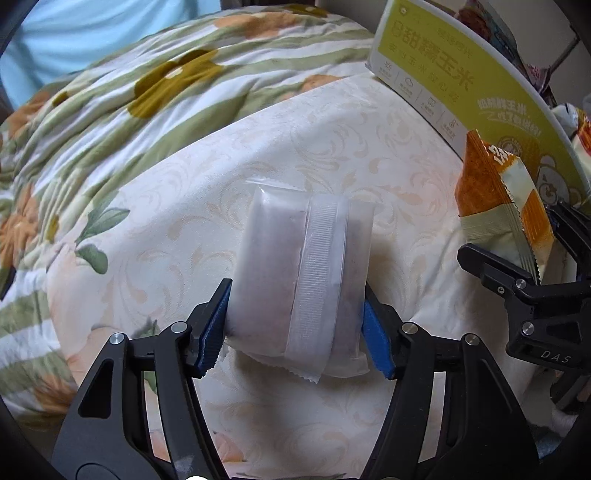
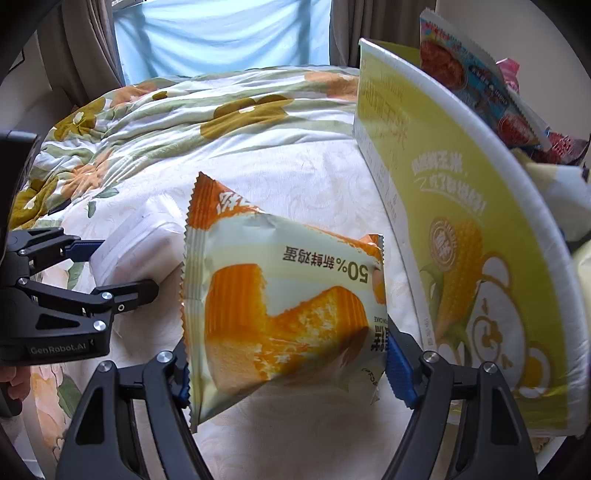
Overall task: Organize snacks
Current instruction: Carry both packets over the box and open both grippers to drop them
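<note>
A frosted white snack packet (image 1: 295, 273) with a dark filling stands between the blue pads of my left gripper (image 1: 295, 332), which is shut on its lower end above a cream patterned cover (image 1: 369, 140). In the right wrist view the same packet (image 2: 129, 240) shows at the left, in the left gripper (image 2: 118, 266). My right gripper (image 2: 291, 376) is shut on an orange and cream cake packet (image 2: 280, 295), held up beside a yellow-green corn box (image 2: 461, 221). From the left wrist view, that cake packet (image 1: 495, 195) and the right gripper (image 1: 517, 240) appear at the right edge.
The corn box (image 1: 461, 85) stands upright at the right with several snack bags (image 2: 480, 74) sticking out of its top. A floral quilt (image 1: 147, 110) is bunched up behind the cream cover. Curtains and a pale blue window (image 2: 221, 33) lie beyond the bed.
</note>
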A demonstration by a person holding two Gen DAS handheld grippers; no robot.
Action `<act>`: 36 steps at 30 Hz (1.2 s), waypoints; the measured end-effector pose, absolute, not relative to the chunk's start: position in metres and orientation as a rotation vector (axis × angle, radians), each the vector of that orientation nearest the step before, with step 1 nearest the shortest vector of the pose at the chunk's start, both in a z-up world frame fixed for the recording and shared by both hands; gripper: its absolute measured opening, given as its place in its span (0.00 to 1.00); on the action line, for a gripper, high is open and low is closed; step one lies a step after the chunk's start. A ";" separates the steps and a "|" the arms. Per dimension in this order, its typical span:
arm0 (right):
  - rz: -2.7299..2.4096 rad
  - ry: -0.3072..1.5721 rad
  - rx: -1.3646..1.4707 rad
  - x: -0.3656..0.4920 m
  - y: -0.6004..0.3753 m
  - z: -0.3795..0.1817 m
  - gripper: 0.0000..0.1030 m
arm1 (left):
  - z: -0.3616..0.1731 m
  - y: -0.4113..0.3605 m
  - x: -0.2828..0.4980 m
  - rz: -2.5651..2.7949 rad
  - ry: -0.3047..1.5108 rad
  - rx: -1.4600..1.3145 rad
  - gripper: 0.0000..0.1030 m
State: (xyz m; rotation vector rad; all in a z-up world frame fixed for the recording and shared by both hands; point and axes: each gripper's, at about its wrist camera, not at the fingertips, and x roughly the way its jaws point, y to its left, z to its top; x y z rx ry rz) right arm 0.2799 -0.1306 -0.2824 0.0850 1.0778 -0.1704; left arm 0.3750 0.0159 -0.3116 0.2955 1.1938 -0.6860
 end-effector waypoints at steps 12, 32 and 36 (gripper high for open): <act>-0.114 0.974 0.036 0.270 -0.117 -0.232 0.72 | -0.251 0.042 0.361 -0.628 1.121 0.162 0.58; -0.142 0.722 0.029 0.202 -0.261 -0.079 0.72 | -0.071 -0.114 0.297 -0.707 0.823 0.073 0.58; -0.162 0.742 0.047 0.189 -0.312 -0.082 0.72 | -0.064 -0.178 0.292 -0.746 0.819 0.069 0.58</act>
